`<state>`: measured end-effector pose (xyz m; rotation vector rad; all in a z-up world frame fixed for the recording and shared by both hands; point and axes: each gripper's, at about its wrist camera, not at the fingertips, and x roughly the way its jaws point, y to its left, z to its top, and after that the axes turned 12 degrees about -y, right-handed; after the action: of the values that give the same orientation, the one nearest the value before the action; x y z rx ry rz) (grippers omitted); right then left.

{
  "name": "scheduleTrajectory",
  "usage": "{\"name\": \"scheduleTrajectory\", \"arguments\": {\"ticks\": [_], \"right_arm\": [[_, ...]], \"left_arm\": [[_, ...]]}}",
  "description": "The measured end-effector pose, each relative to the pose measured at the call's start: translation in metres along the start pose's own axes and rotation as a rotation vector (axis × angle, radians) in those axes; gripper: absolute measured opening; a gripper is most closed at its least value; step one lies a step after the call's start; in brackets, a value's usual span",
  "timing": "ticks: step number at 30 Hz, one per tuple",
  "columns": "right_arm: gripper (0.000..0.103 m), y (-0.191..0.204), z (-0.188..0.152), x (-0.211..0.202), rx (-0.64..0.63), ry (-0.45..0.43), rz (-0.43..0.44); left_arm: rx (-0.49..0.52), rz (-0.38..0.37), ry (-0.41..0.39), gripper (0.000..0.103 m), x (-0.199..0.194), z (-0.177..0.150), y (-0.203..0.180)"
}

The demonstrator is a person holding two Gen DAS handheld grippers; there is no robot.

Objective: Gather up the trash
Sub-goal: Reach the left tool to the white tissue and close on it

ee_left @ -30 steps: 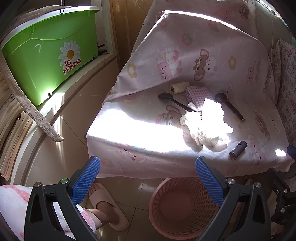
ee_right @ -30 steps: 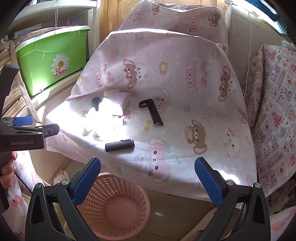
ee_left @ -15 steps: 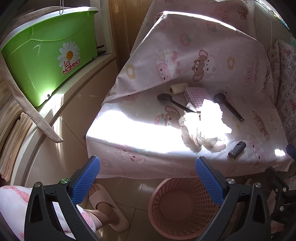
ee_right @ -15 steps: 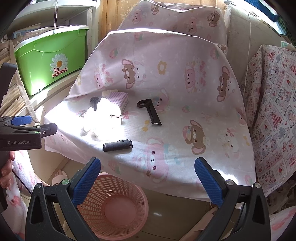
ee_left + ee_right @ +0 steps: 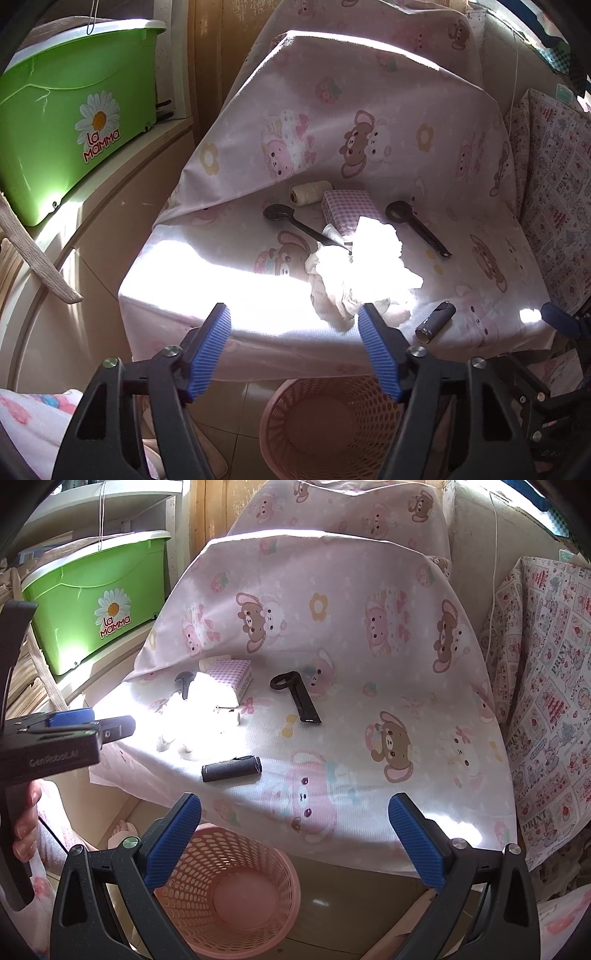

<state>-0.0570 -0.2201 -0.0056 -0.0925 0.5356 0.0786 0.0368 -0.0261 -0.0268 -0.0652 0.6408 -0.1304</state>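
While both tools are hovering short of the covered table's near edge, we are judging that the approach to the first piece of trash is the step in hand, with nothing picked up yet. We are holding the left gripper [image 5: 293, 349] with its jaws spread apart and empty, and the crumpled white tissue [image 5: 364, 271] is lying just ahead of its right-hand finger, slightly to the right of the line between the blue pads. Farther to the right of that tool, near the table edge, a dark cardboard tube [image 5: 435, 321] is resting on its side, apart from the tissue. We are keeping the right gripper [image 5: 293, 834] wide open and empty too; from its view the tube [image 5: 231, 768] is sitting ahead and a little left of centre, and the tissue [image 5: 192, 723] farther left in glaring sunlight. The pink basket [image 5: 332, 424] is standing on the floor directly below both tools, under the table edge, and it looks empty.

Beyond the tissue we are seeing a black spoon [image 5: 295, 223], a spool of twine [image 5: 308, 192], a checked pink box [image 5: 349, 208] and a black flat tool [image 5: 417, 227], which we are not reading as trash. For the next move we are expecting to push the left tool forward and slightly right so the pads straddle the tissue, then close.
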Motion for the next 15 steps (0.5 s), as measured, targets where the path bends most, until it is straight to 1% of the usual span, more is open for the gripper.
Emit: {"name": "scheduleTrajectory", "arguments": {"ticks": [1,2,3,6,7,10,13,14,15], "right_arm": [[0.102,0.0,0.0,0.001,0.0,0.002,-0.002],[0.102,0.0,0.0,0.002,-0.002,0.003,-0.006],[0.102,0.0,-0.001,0.003,-0.007,0.003,-0.011],[0.102,0.001,-0.001,0.006,-0.014,0.01,-0.016],[0.102,0.0,-0.001,0.007,-0.005,0.018,-0.008],[0.102,-0.006,-0.001,0.01,0.045,0.036,0.014],[0.102,-0.013,-0.001,0.011,0.068,0.035,-0.017],[0.102,-0.015,-0.001,0.011,0.068,0.03,-0.031],[0.102,-0.016,-0.001,0.01,0.064,0.025,-0.042]], "left_arm": [[-0.019,-0.02,0.0,0.052,0.005,0.002,-0.001],[-0.029,-0.039,-0.004,0.046,0.008,0.004,-0.003],[-0.025,-0.056,-0.015,0.042,0.01,0.005,-0.005],[-0.012,-0.081,-0.047,0.042,0.016,0.005,-0.013],[-0.021,-0.084,-0.042,0.042,0.019,0.005,-0.015],[-0.059,-0.096,0.013,0.035,0.033,0.005,-0.017],[-0.09,-0.079,0.04,0.034,0.042,0.0,-0.018],[-0.105,-0.079,0.042,0.031,0.043,-0.001,-0.017],[-0.123,-0.085,0.046,0.021,0.045,-0.001,-0.016]]}}
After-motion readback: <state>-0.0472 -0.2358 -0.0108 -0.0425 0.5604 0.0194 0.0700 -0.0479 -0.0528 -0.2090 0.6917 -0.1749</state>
